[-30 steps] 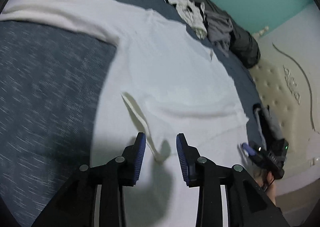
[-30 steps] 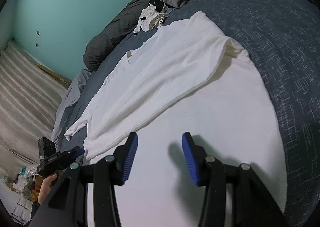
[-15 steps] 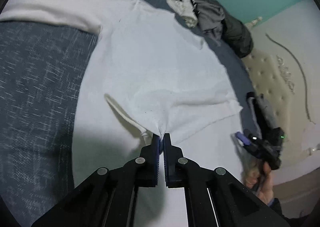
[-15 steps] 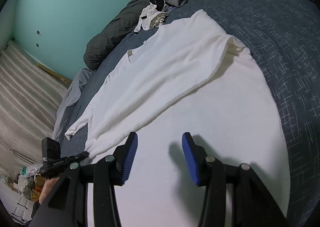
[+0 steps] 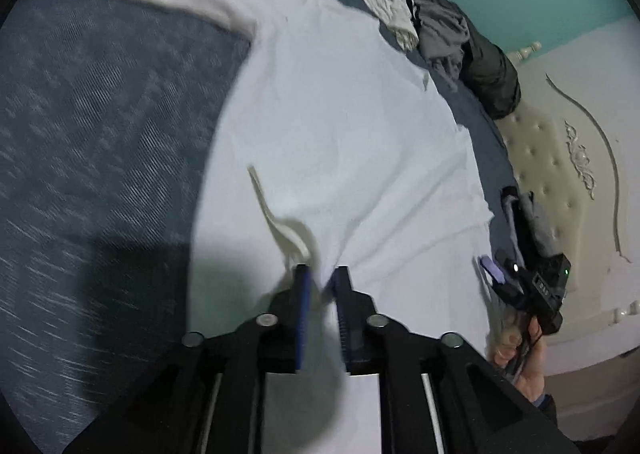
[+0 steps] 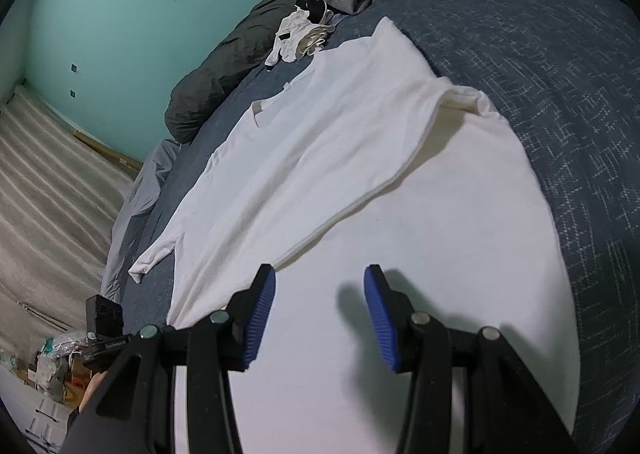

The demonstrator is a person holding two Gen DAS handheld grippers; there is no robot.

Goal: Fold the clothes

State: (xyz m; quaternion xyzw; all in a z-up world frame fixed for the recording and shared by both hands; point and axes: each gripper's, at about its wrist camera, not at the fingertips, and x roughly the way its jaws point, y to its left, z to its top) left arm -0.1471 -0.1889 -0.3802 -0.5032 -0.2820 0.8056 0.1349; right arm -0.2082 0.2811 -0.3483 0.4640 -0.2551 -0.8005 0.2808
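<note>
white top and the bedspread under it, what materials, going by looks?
White top: soft matte knit, likely cotton jersey; it drapes limply, creases gently, and has a ribbed-looking hem.
Bedspread: thicker woven or heathered fabric, dark blue with pale flecks, matte. The exact fibre is unclear for both.

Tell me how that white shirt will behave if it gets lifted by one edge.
The white shirt is probably floppy: its folded sleeve already lies wrinkled. It likely weighs little, being thin cloth that bunches at the left claw. It would probably drag across the blue bedcover rather than slide cleanly.
</note>
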